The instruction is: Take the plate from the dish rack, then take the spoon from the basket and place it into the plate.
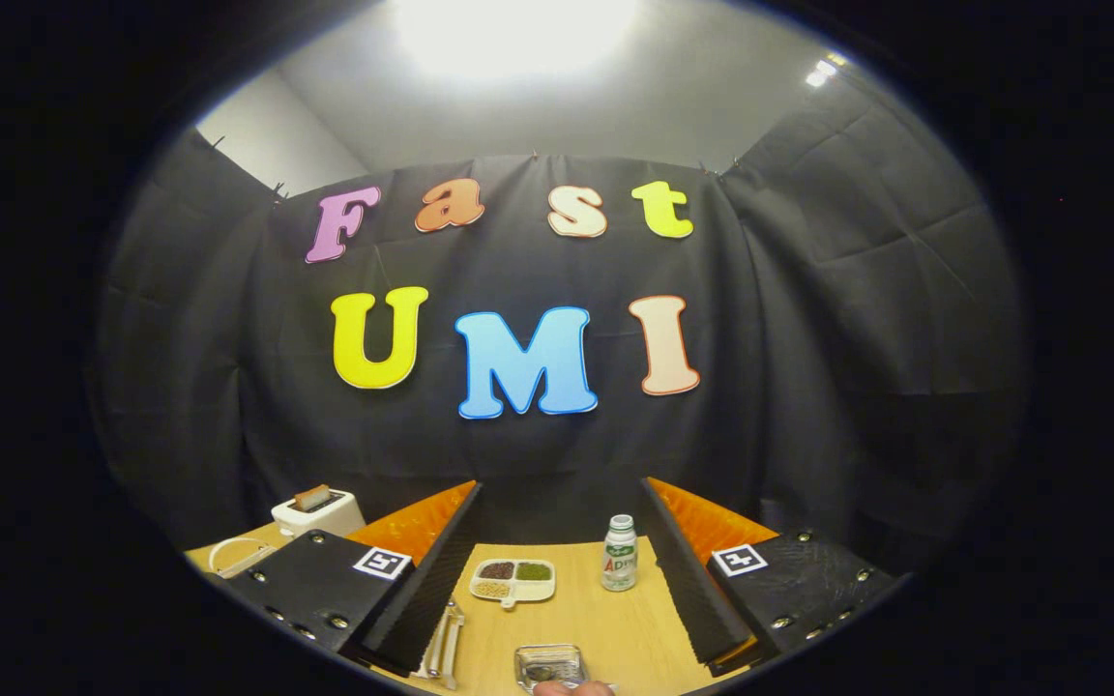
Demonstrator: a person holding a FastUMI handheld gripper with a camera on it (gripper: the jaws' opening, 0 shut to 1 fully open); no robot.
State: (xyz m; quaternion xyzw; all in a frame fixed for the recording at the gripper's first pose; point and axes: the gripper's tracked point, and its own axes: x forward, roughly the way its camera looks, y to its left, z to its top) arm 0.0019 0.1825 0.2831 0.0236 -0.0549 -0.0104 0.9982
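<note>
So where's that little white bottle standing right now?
In the gripper view, the white bottle stands upright on the wooden table, between the open fingers of the gripper, nearer the right one, just right of the divided dish.

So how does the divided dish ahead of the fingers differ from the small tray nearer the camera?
The divided dish is pale and opaque; the tray looks clear or metallic. The dish has separate compartments holding dark, green and tan fillings; the tray shows one compartment with something dark inside. The dish lies farther out, beside the bottle; the tray sits nearest. Both rest flat on the wooden table, between the open fingers of the gripper, touching neither.
</note>
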